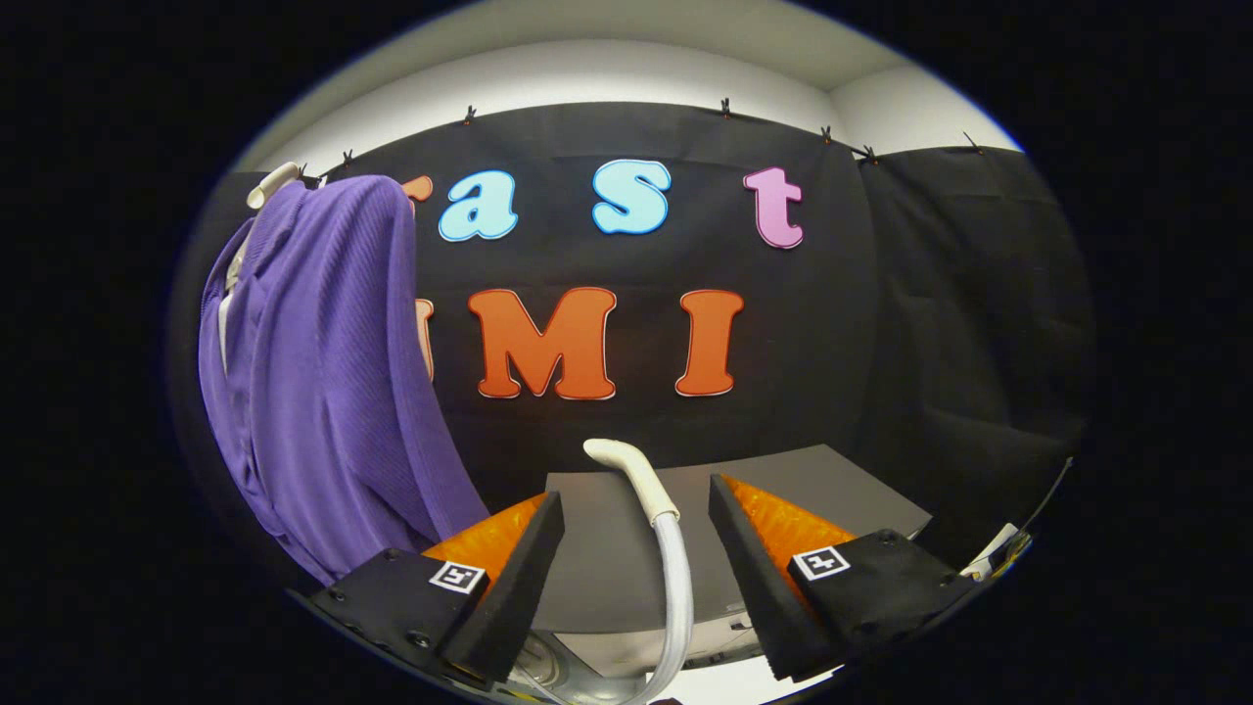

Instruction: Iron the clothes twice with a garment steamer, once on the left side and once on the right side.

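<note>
Tool (636,534) wide open, gripping nothing, 2 fingers (514,578) spread either side of the steamer hose (671,568) rising over the gray surface (607,558); purple garment (333,382) hanging off to the left, well apart from the fingers

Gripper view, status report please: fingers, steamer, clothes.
Gripper open, fingers either side of the steamer handle, not touching. Purple garment hangs beyond the left finger. Nothing in the way.
</note>
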A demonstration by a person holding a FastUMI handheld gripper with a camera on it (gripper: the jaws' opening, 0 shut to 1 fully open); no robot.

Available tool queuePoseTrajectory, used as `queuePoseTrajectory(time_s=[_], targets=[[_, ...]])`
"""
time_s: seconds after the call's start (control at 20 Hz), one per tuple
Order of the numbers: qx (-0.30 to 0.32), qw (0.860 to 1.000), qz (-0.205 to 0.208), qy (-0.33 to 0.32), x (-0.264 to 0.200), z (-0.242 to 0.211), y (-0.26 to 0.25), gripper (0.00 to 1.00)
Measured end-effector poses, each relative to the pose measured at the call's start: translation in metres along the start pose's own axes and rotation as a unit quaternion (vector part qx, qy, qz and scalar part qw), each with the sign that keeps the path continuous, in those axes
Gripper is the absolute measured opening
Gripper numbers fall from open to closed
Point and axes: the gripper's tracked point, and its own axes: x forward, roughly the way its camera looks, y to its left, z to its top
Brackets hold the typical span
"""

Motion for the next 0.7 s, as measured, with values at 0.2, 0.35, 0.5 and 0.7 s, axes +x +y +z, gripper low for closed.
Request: queuePoseTrajectory(time_s=[0.2,0.35,0.5,0.7], targets=[[0.008,0.999,0.003,0.040,0.057,-0.022,-0.009,0.98],[0.046,0.996,0.013,0.075,0.094,-0.037,-0.011,0.99],[0.025,0.995,-0.007,0.096,0.130,-0.053,-0.026,0.99],[0.049,0.988,-0.006,0.149,0.164,-0.085,-0.031,0.99]])
